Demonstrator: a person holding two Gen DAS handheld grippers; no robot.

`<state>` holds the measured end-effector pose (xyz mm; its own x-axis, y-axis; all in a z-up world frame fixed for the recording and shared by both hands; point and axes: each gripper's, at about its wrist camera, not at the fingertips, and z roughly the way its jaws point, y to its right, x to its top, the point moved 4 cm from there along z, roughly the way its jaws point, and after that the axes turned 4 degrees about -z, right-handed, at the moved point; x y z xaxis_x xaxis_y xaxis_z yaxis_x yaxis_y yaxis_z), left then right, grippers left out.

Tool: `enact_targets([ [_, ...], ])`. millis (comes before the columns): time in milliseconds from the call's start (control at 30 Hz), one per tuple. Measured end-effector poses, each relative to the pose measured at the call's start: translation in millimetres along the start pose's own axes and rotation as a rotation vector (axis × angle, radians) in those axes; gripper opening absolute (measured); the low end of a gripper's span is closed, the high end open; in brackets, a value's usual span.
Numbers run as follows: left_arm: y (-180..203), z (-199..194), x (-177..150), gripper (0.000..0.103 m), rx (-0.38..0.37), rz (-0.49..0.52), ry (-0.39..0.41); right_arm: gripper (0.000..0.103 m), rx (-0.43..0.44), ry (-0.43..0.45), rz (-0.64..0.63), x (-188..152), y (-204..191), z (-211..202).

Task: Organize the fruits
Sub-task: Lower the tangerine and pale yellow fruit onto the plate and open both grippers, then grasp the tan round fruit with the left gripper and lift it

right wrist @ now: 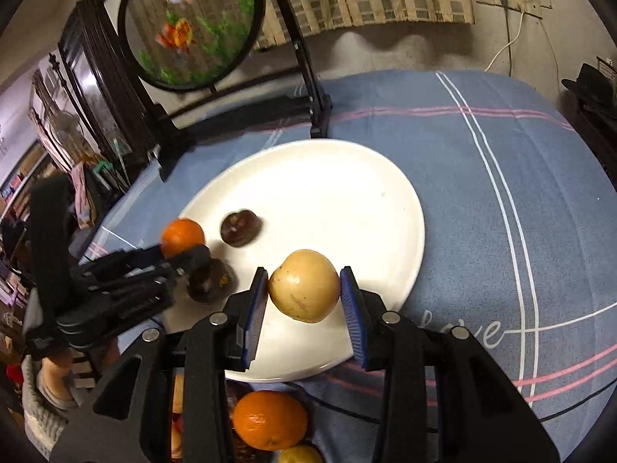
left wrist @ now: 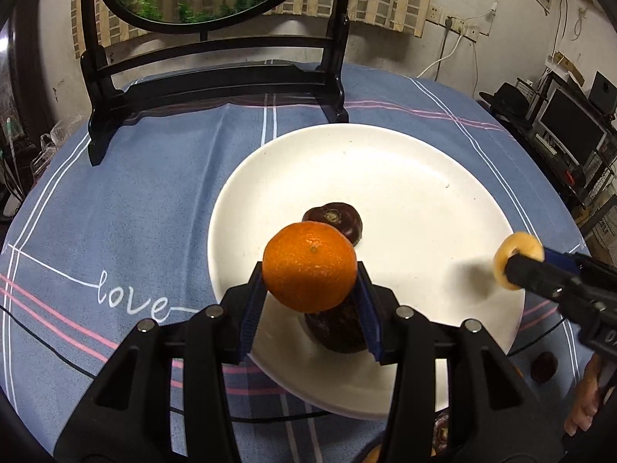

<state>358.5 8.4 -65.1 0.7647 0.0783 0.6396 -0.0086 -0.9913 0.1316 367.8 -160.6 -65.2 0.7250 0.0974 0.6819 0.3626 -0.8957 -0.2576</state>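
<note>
In the left wrist view, the left gripper (left wrist: 310, 270) stands at the lower centre of the frame, and its jaws pinch an orange (left wrist: 309, 266) from both sides, above the near part of a white plate (left wrist: 405, 177). One dark purple fruit (left wrist: 333, 222) lies on the plate just behind the orange, and a second dark fruit (left wrist: 339, 332) lies below the orange, partly hidden by it. At the right edge the right gripper (left wrist: 518, 266) comes in with a pale yellow fruit (left wrist: 516, 254); it is blurred. The plate rests on a tabletop with a blue striped cloth (left wrist: 135, 200), and a black stand with a round fish picture (left wrist: 212, 58) is in the upper left. In the right wrist view, the right gripper (right wrist: 304, 287) is at the lower centre, its jaws closed on the pale yellow fruit (right wrist: 304, 284) over the near rim of the plate (right wrist: 327, 177). At the left the left gripper (right wrist: 181, 249) holds the orange (right wrist: 182, 236). Another orange (right wrist: 270, 420) lies at the bottom edge, off the plate.
</note>
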Motion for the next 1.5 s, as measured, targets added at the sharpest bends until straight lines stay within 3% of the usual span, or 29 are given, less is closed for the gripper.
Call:
enact_targets([
  [67, 1.3, -0.3, -0.8, 0.064, 0.014, 0.007, 0.009, 0.039, -0.008, -0.028, 0.009, -3.1, 2.5, 5.6],
  [200, 1.9, -11.0, 0.7, 0.070, 0.004, 0.009, 0.037, 0.043, -0.019, -0.014, 0.021, -2.7, 6.3, 0.6],
  [233, 0.7, -14.2, 1.9, 0.072, 0.002, 0.005, 0.045, 0.065, -0.013, 0.007, 0.027, -0.8, 6.6, -5.2],
  [300, -0.8, -22.5, 4.8, 0.075, 0.002, -0.004, 0.063, 0.085, -0.020, 0.062, 0.038, 2.8, 6.3, -18.3],
  [333, -1.5, -25.9, 5.4, 0.075, 0.000, -0.008, 0.068, 0.087, -0.024, 0.114, 0.032, 5.3, 4.4, -28.2],
  [500, -11.2, -51.8, -2.7, 0.076, -0.007, -0.029, 0.100, 0.087, -0.017, 0.186, 0.030, 8.4, 0.7, -61.9],
  [600, -19.7, -71.0, -19.4, 0.082, -0.007, -0.041, 0.113, 0.095, 0.006, 0.223, 0.054, -6.7, 2.8, -89.8],
  [733, -20.2, -87.9, -54.3, 0.085, -0.010, -0.035, 0.106, 0.097, 0.017, 0.276, 0.115, -37.9, 18.7, -120.5],
  [967, 8.8, -92.5, -89.4, 0.087, -0.013, 0.067, 0.087, 0.099, 0.058, 0.263, 0.282, -75.1, 51.0, -133.6],
  [1200, 24.7, -78.1, -99.7, 0.089, 0.029, 0.153, 0.056, 0.099, 0.053, 0.240, 0.297, -74.6, 53.6, -130.2],
  [1267, 18.0, -76.1, -98.4, 0.095, 0.035, 0.134, 0.055, 0.099, 0.048, 0.238, 0.296, -75.1, 53.2, -130.8],
  [1333, 1.7, -77.1, -93.3, 0.096, 0.037, 0.087, 0.058, 0.099, 0.048, 0.243, 0.293, -75.0, 53.4, -132.5],
  [1433, -35.1, -82.0, -87.0, 0.095, 0.106, -0.010, 0.068, 0.099, 0.041, 0.255, 0.292, -74.9, 54.8, -136.1],
  [1500, -59.6, -83.7, -86.2, 0.094, 0.088, -0.094, 0.056, 0.099, 0.045, 0.260, 0.293, -74.8, 54.9, -137.4],
])
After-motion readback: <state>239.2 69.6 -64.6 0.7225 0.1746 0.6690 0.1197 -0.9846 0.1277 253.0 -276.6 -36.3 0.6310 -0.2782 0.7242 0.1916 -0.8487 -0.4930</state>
